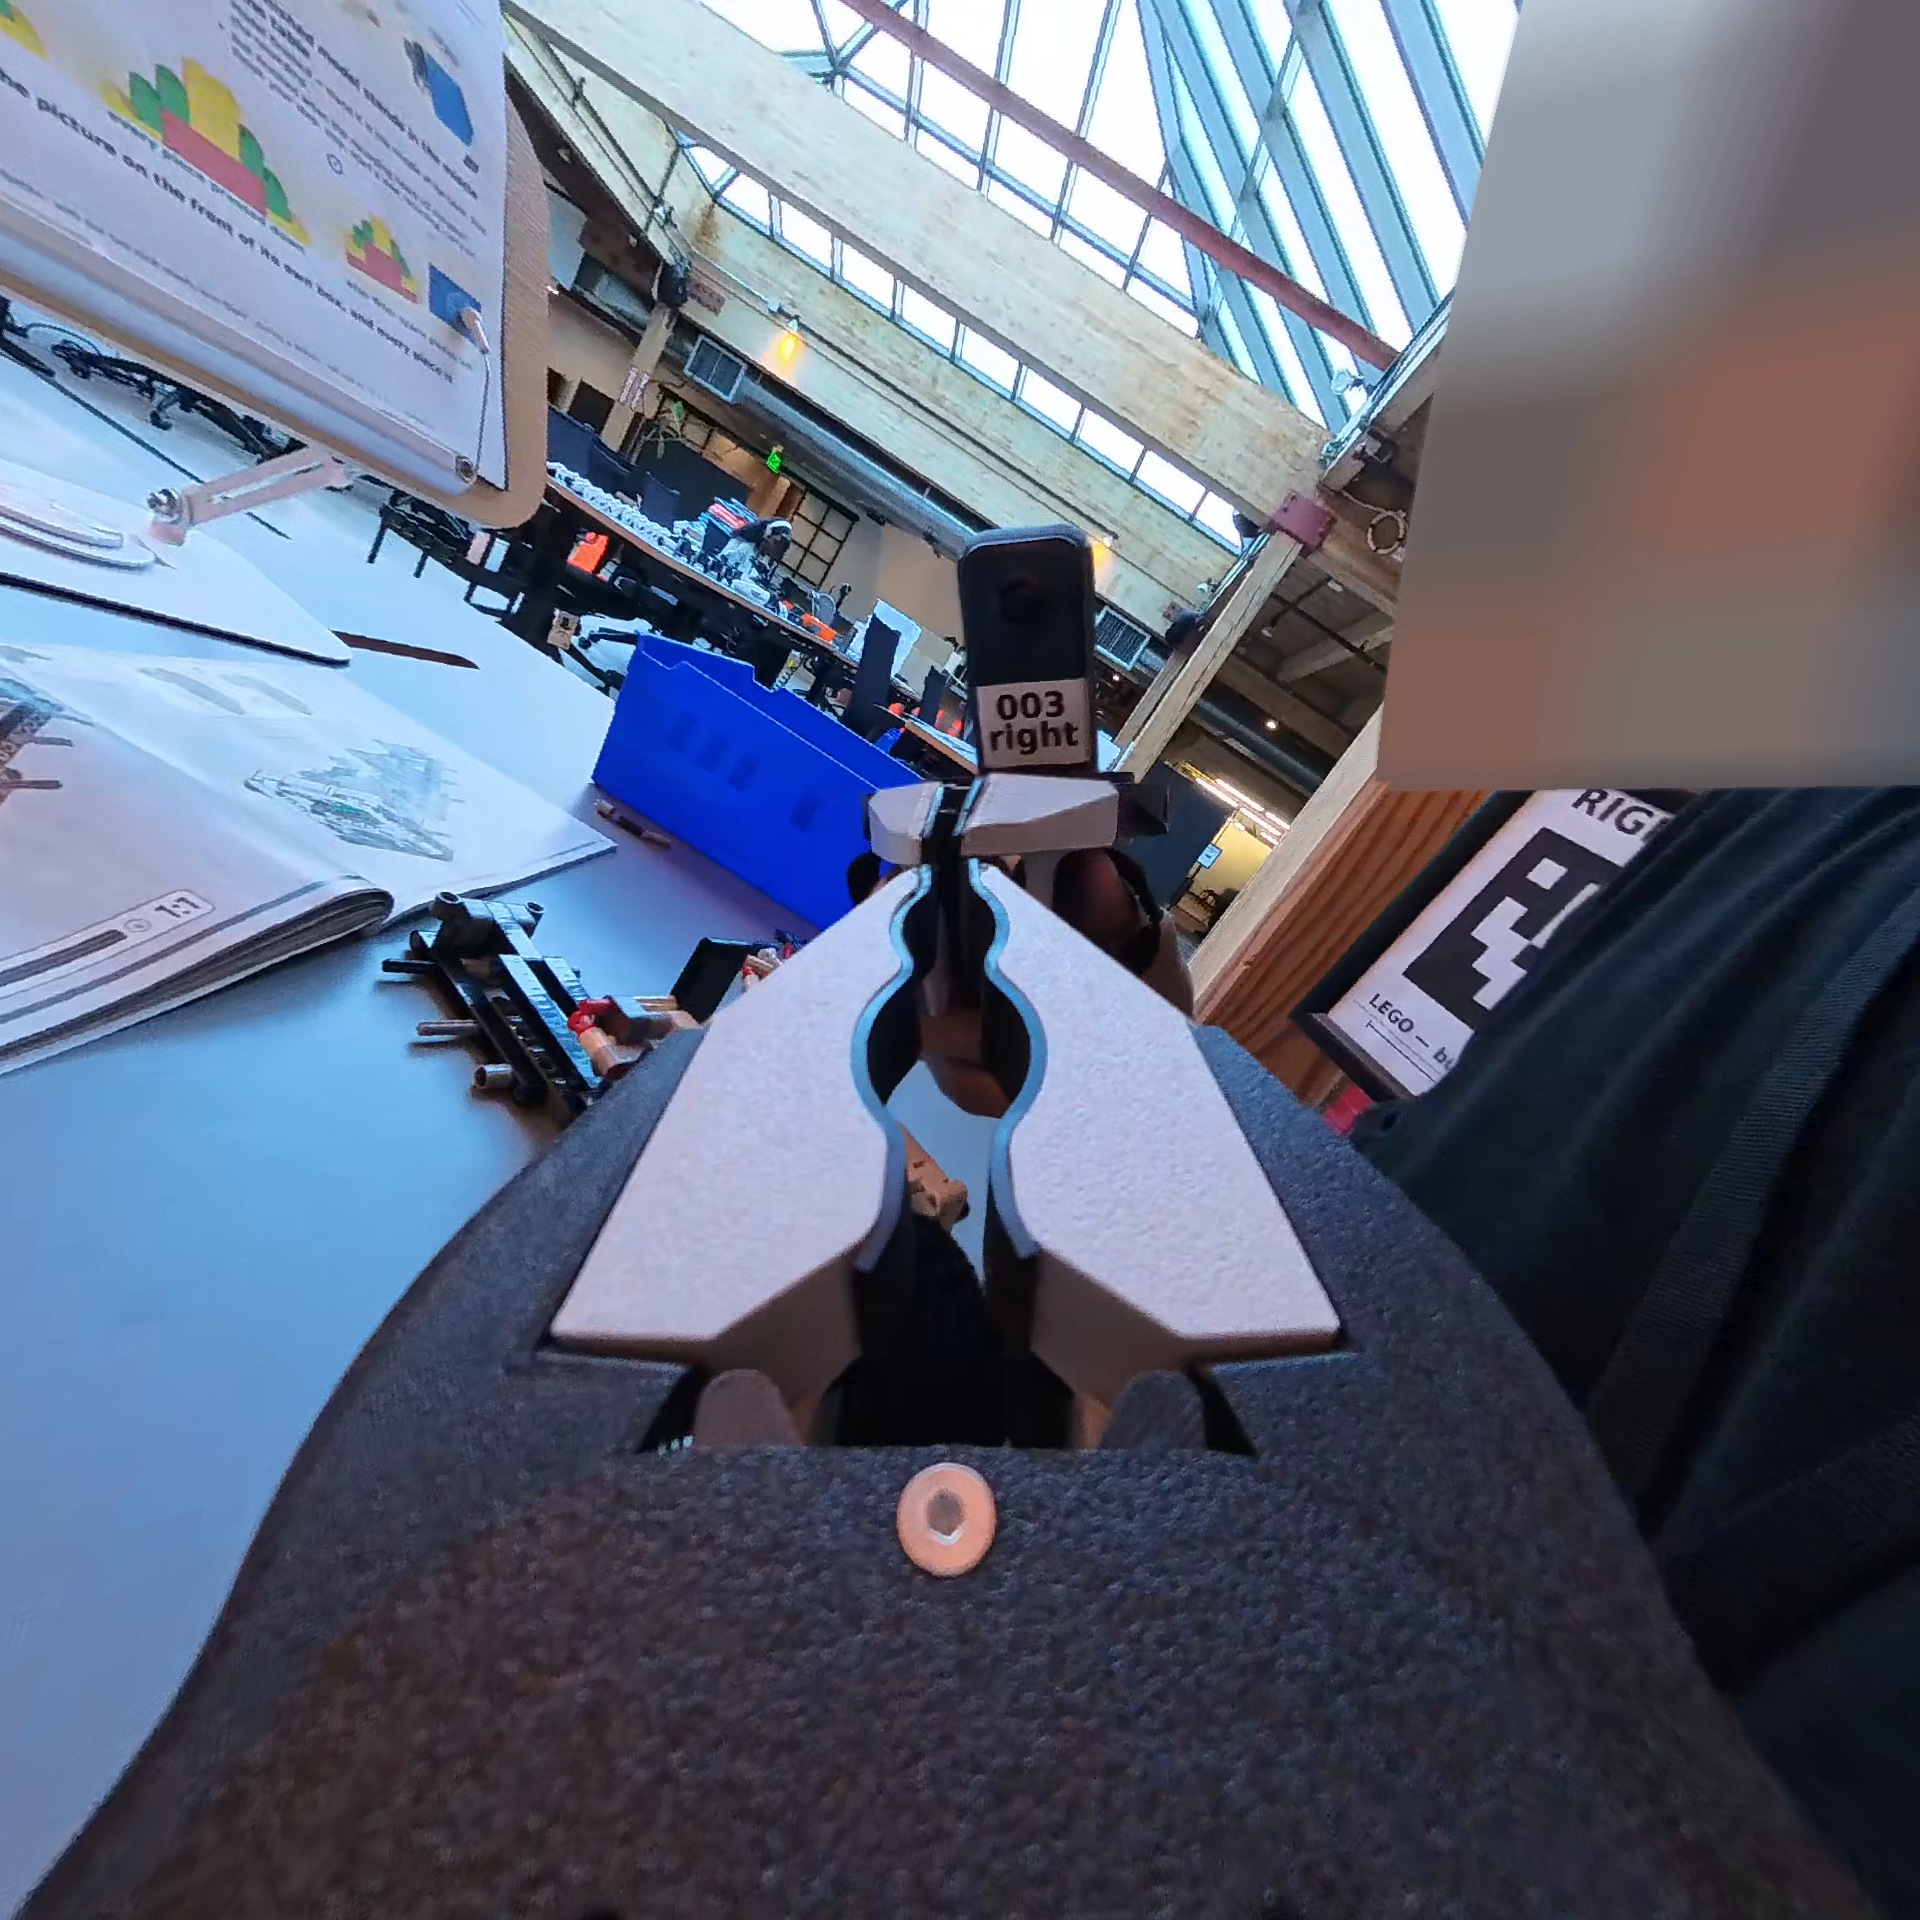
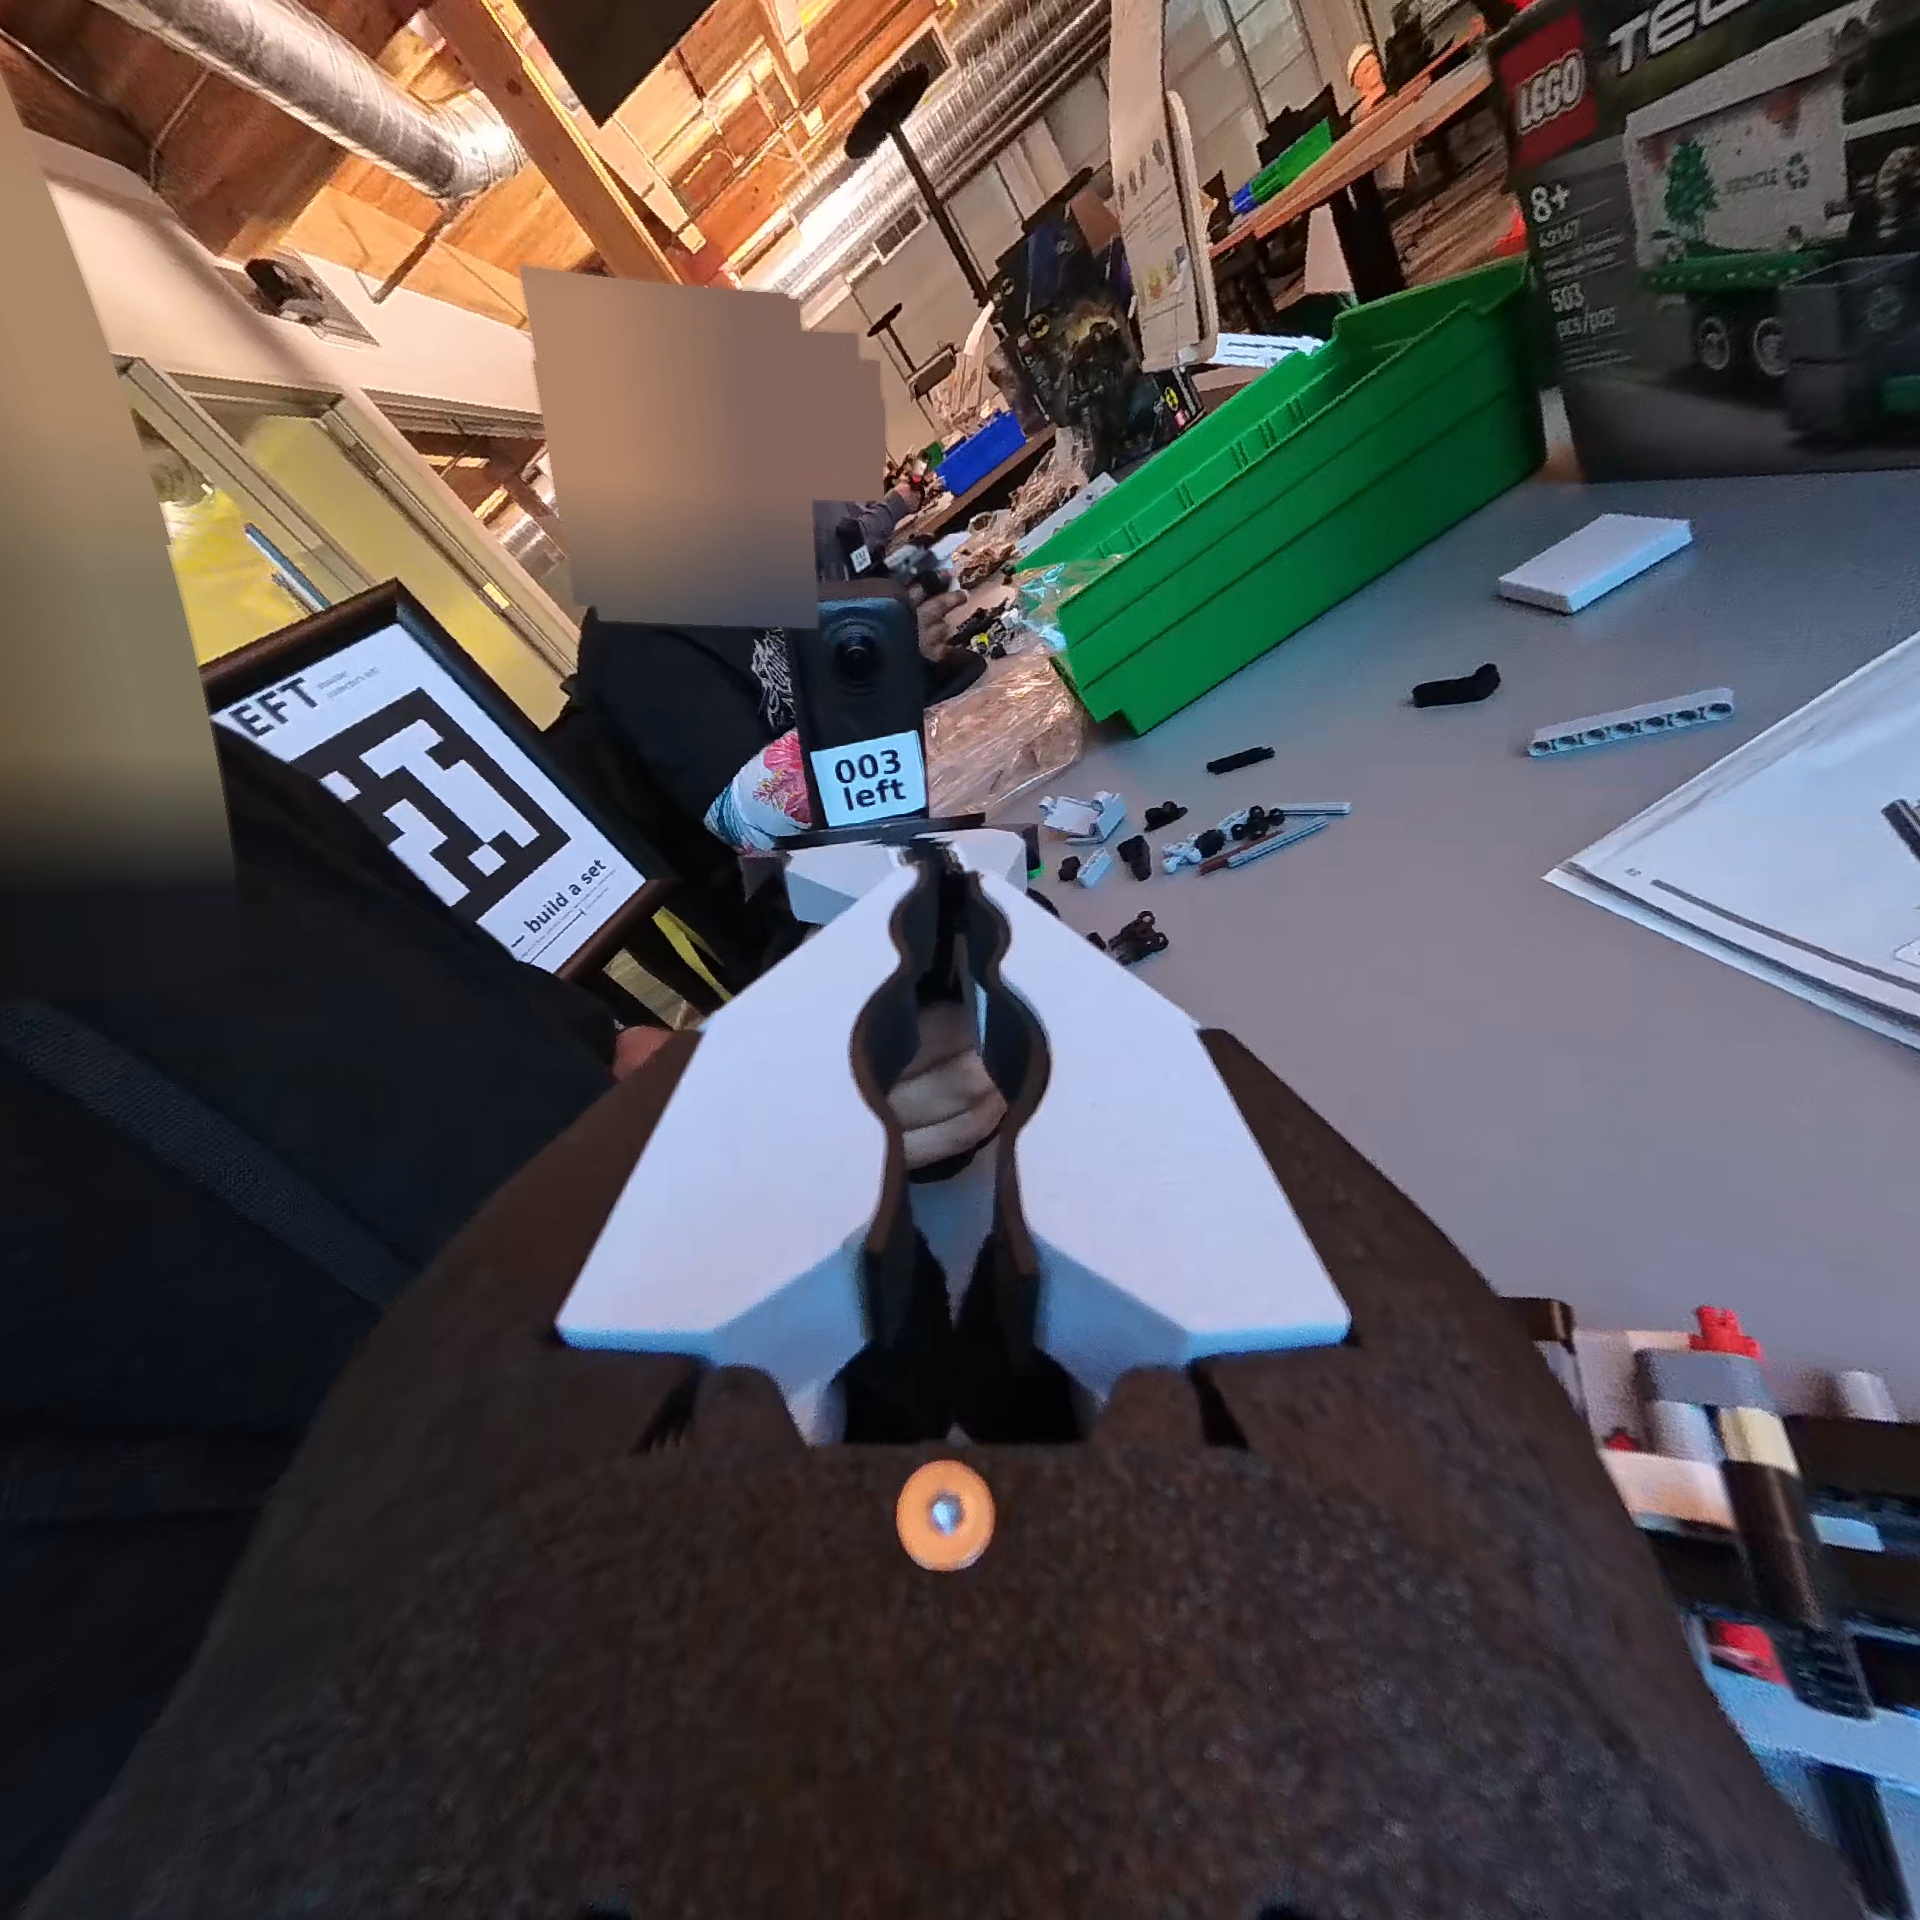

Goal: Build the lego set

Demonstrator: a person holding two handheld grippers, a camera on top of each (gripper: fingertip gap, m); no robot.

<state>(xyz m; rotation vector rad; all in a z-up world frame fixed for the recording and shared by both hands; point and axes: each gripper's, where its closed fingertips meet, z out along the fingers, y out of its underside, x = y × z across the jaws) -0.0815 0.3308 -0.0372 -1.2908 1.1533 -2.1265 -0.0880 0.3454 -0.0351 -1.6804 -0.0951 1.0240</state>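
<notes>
Grey-fingered, both grippers face each other above the tabletop's near edge — left gripper [image 1: 940, 883] and right gripper [image 2: 940, 883] each nearly closed, whether on a piece I cannot tell. Half-built model [image 1: 520, 997] lies beside the booklet [image 1: 208, 831] — keep tips aligned, press gently.

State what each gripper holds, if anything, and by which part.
The left gripper and right gripper meet tip to tip, apparently each pinching one end of a small black piece at its fingertips. Its exact kind cannot be told.
</notes>
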